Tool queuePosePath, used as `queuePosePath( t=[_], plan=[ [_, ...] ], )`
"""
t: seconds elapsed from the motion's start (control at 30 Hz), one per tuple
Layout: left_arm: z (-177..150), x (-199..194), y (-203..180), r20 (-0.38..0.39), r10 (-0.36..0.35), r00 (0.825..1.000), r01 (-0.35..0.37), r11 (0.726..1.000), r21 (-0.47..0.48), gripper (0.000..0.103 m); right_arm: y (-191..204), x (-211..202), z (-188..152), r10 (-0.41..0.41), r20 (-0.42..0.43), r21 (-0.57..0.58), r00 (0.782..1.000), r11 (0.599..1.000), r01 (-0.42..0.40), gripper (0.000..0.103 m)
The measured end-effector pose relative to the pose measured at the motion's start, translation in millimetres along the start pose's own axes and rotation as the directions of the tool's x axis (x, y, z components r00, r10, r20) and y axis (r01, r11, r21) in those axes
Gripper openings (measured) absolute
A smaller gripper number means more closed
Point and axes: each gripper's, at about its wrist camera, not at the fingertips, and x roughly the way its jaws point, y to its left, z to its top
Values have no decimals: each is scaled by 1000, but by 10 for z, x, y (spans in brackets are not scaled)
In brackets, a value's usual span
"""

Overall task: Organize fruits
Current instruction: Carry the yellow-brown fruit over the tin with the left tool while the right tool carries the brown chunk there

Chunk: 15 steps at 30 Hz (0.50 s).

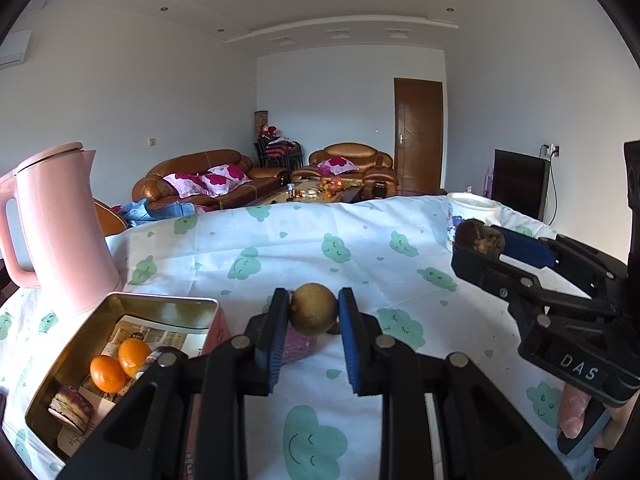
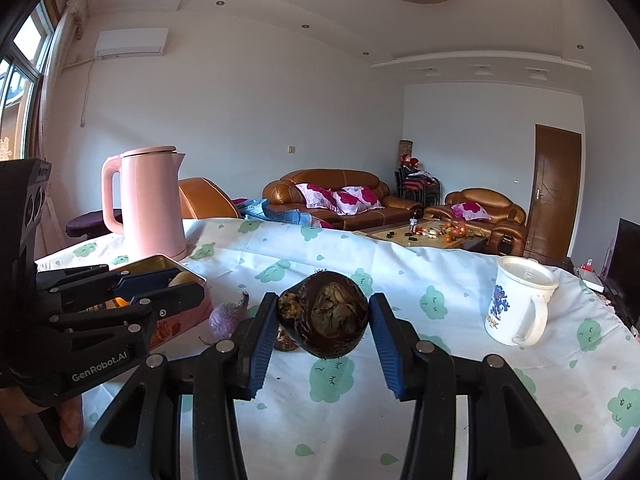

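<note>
A small round brownish-green fruit (image 1: 313, 309) is clamped between the blue pads of the left tool (image 1: 313, 312), which is closed as far as the fruit allows and held above the bench (image 1: 360, 240), covered by a white cloth printed with green clouds; a larger dark brown fruit (image 2: 323, 314), its dried leafy end turned toward the camera, is gripped on both sides by the partly closed right tool (image 2: 323, 316), also lifted off the cloth; in the left wrist view the right tool is seen at the right edge with the dark fruit at its tip, just in front of a white mug (image 2: 518, 300); an open gold-coloured tin (image 1: 72, 364) lies at the left beside a pink kettle (image 1: 60, 228), and two small orange fruits (image 1: 120, 362) and a layered brown slice (image 1: 71, 408) are seen inside it on printed paper; a purplish bulb-like item (image 2: 228, 318) rests on the cloth near the tin, just beyond the left tool; another small dark item lies on the cloth below the held dark fruit, too hidden to be identified.
</note>
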Motion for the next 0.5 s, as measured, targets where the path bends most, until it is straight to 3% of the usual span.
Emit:
queuePosePath(
  t=[0.5],
  plan=[
    [-50,-194,311,2,36,999,-36,999,-28,27,486,47,116,69,1,-59,998,996,-69,48]
  ],
)
